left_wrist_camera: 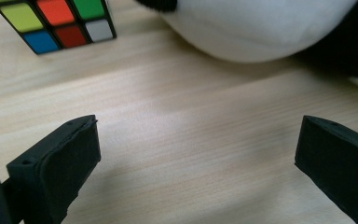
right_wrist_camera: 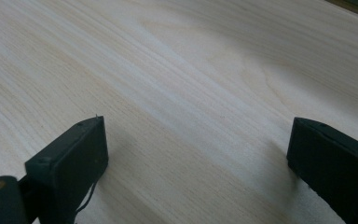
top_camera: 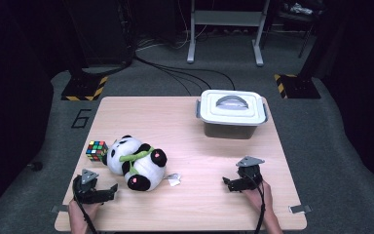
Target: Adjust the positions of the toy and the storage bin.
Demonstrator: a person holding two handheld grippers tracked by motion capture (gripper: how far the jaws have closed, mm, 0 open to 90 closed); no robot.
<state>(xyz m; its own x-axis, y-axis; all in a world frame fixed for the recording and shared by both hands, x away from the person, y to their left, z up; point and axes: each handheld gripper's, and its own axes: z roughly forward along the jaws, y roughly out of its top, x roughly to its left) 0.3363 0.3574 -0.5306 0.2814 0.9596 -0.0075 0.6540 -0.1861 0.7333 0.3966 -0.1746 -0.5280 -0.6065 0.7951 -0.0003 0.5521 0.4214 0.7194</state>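
Note:
A plush panda (top_camera: pixel 135 163) lies on its side on the wooden table (top_camera: pixel 195 146), with a colourful puzzle cube (top_camera: pixel 96 150) touching its left side. My left gripper (top_camera: pixel 108 192) rests low at the table's front left, just in front of the panda, jaws wide open with only bare wood between them. In the left gripper view the cube (left_wrist_camera: pixel 56 23) is at the upper left and the panda's white body (left_wrist_camera: pixel 261 28) at the top. My right gripper (top_camera: pixel 230 184) sits at the front right, open over bare wood (right_wrist_camera: pixel 191 93).
A grey storage box with a white lid and handle (top_camera: pixel 232 113) stands at the back right of the table. A small white tag (top_camera: pixel 174 180) lies by the panda's foot. Dark floor, cables and stands surround the table.

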